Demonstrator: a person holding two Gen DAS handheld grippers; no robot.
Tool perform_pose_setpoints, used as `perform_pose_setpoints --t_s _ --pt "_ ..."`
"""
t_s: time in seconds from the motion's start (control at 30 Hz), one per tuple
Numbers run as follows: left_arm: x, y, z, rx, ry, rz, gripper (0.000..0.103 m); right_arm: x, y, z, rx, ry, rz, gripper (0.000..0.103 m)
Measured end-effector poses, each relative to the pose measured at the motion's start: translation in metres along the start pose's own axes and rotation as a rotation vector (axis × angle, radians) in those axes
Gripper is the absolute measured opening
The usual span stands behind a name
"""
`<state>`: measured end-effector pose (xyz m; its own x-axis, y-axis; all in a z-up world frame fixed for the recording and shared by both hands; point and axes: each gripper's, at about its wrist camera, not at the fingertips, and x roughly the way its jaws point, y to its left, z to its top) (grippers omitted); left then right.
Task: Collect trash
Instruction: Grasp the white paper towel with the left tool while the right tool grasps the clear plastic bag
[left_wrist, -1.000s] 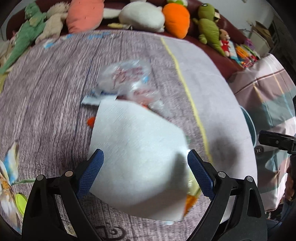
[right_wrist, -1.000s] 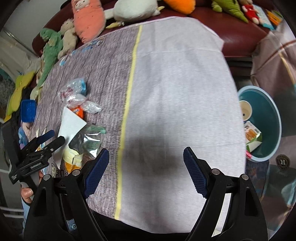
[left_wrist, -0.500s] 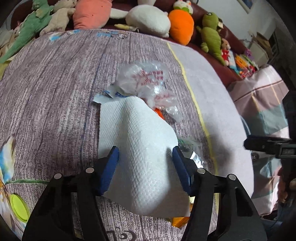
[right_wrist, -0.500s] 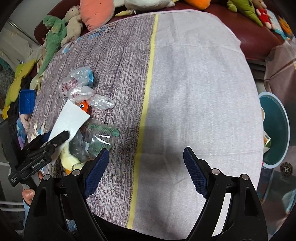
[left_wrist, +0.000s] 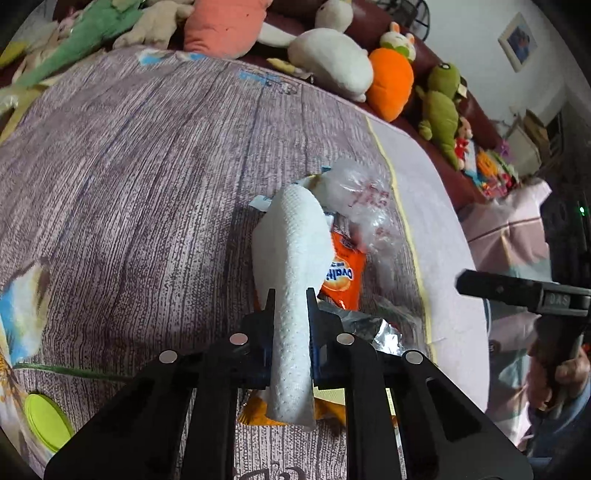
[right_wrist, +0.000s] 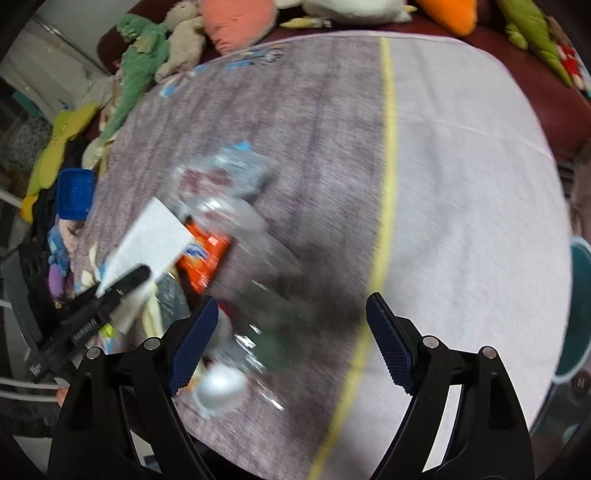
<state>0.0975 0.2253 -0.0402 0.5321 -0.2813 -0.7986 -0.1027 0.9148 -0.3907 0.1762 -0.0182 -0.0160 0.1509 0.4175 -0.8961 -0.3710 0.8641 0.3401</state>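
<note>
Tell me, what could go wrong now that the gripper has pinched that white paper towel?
The left gripper, closing, pinches the paper towel only in a fold, so the thin sheet might tear or slip out when lifted. The towel lies over the orange wrapper and clear plastic bags, so lifting could drag them along. The open right gripper is close and might bump the pile.

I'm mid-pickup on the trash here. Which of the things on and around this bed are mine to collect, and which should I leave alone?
To collect:
- white paper towel, pinched in the left hand-held gripper, whose jaws are closing on it
- orange snack wrapper
- crumpled clear plastic bag
- silver foil wrapper

Just lying about:
- orange carrot plush
- green frog plush
- pink plush
- bedspread
</note>
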Motion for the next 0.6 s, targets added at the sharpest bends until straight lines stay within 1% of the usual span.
perform_pose_setpoints --t_s 0.07,0.17,0.3,0.37,0.43,0.47,0.5,0.53,0.6 --pt "0.002 0.004 0.001 -0.005 0.003 0.006 0.015 0.012 0.010 0.013 -0.013 0.002 0.033 0.079" --pt "0.006 0.007 0.002 -0.013 0.018 -0.008 0.015 0.030 0.021 0.025 -0.018 0.011 0.074 0.079" --pt "0.007 0.006 0.004 -0.011 0.019 -0.011 0.015 0.049 0.033 0.034 -0.037 0.027 0.089 0.079" --pt "0.007 0.004 0.005 -0.001 0.019 0.001 0.015 0.055 0.034 0.037 -0.041 0.024 0.098 0.078" --pt "0.008 0.001 0.005 0.009 0.017 0.013 0.015 0.061 0.033 0.039 -0.043 0.027 0.102 0.064" --pt "0.007 0.000 0.004 0.012 0.014 0.018 0.014 0.064 0.031 0.039 -0.039 0.036 0.103 0.046" --pt "0.006 -0.002 0.004 0.016 0.011 0.021 0.013 0.065 0.029 0.038 -0.036 0.044 0.107 0.033" --pt "0.006 -0.004 0.004 0.017 0.009 0.020 0.011 0.065 0.027 0.036 -0.033 0.047 0.109 0.033" --pt "0.003 -0.010 0.005 0.022 0.001 0.016 0.010 0.060 0.024 0.032 -0.034 0.035 0.104 0.031"
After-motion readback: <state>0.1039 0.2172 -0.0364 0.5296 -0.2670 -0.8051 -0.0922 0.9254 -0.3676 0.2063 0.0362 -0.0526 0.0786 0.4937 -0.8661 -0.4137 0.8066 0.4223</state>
